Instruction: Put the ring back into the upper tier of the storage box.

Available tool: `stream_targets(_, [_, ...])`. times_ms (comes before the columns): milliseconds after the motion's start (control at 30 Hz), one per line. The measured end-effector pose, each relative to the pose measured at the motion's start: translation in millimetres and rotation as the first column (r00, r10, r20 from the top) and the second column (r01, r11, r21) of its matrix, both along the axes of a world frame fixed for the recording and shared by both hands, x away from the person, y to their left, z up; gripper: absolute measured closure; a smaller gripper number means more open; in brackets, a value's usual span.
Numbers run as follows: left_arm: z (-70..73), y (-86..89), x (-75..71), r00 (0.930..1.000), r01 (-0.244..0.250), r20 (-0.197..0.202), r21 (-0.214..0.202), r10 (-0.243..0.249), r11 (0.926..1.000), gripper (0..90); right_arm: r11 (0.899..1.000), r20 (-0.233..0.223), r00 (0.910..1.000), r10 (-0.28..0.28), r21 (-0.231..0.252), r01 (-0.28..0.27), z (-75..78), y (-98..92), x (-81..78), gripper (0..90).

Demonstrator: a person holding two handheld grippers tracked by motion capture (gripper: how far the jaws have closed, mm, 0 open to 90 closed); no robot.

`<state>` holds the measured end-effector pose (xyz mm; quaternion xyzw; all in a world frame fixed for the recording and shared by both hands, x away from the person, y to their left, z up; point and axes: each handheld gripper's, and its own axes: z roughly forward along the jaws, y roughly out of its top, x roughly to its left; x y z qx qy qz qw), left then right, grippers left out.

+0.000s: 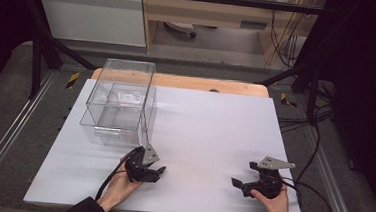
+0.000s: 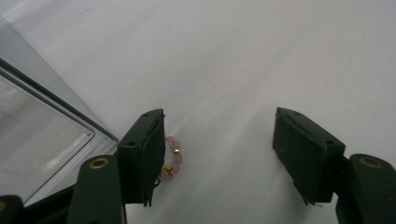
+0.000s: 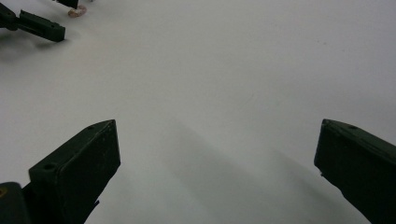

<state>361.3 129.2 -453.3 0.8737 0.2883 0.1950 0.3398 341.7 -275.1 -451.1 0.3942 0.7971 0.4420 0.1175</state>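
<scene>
Left claw (image 2: 219,154) held low over the white surface (image 1: 209,132), jaws released, pink bead bracelet (image 2: 172,158) lying against the inner face of one jaw, beside the clear box (image 1: 120,101). Right claw (image 3: 217,172) resting level near the front edge, jaws spread, nothing between.

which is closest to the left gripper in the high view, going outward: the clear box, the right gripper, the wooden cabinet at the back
1. The clear box, just beyond the left gripper, on the table's left side.
2. The right gripper, across the white table on its right side, near the front edge.
3. The wooden cabinet, past the table's far edge at the back.
</scene>
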Motion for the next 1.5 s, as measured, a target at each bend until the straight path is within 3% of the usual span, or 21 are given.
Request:
stream_targets(200, [-1.0, 3.2, 4.9, 0.9974, -0.039, -0.062, -0.038, 0.037, 0.9985, 30.8, 1.000, -0.002, 1.0000, 0.002, -0.003, -0.002, -0.1, 0.0, 0.1, 0.6])
stream_targets(300, [-0.4, 3.9, 5.1, 0.9962, -0.027, -0.084, -0.050, 0.023, 0.9984, 37.1, 1.000, -0.003, 1.0000, 0.002, -0.006, -0.002, -0.1, -0.1, 0.3, 0.6])
stream_targets(567, [0.0, 3.9, 3.9, 0.9957, -0.021, -0.092, -0.059, 0.015, 0.9980, 42.3, 1.000, -0.003, 1.0000, 0.004, -0.005, -0.004, -0.1, -0.1, 0.2, 0.6])
stream_targets(733, [1.4, 2.0, 0.3, 0.9958, 0.007, -0.090, -0.059, -0.013, 0.9982, 54.7, 1.000, 0.000, 1.0000, 0.005, -0.002, -0.005, 0.3, -0.7, 0.1, 0.6])
stream_targets(800, [1.7, 0.7, -1.6, 0.9955, 0.014, -0.092, -0.061, -0.020, 0.9980, 63.9, 1.000, -0.003, 1.0000, 0.004, -0.002, -0.004, 0.5, -0.6, -0.1, 0.6])
stream_targets(1033, [3.1, 0.0, -4.3, 0.9945, 0.025, -0.100, -0.057, -0.030, 0.9980, 78.4, 1.000, -0.001, 1.0000, 0.006, -0.003, -0.006, 0.5, -0.8, 0.1, 0.6])
stream_targets(1233, [4.0, 1.1, -5.6, 0.9967, 0.007, -0.081, -0.069, -0.012, 0.9976, 79.6, 1.000, -0.007, 1.0000, 0.006, -0.004, -0.006, 0.7, -0.7, -0.1, 0.7])
stream_targets(1400, [7.4, 4.1, -5.8, 0.9977, -0.007, -0.068, -0.096, 0.001, 0.9953, 87.2, 1.000, -0.008, 0.9999, 0.007, -0.004, -0.007, 0.8, -0.8, 0.0, 0.7])
stream_targets(1467, [7.1, 4.2, -5.6, 0.9975, -0.007, -0.070, -0.095, 0.001, 0.9954, 85.5, 1.000, -0.004, 1.0000, 0.009, -0.005, -0.009, 0.6, -1.0, 0.1, 0.7])
stream_targets(1500, [6.7, 4.0, -5.4, 0.9973, -0.008, -0.073, -0.094, 0.001, 0.9955, 80.6, 1.000, -0.004, 1.0000, 0.007, -0.003, -0.007, 0.8, -1.0, 0.1, 0.7])
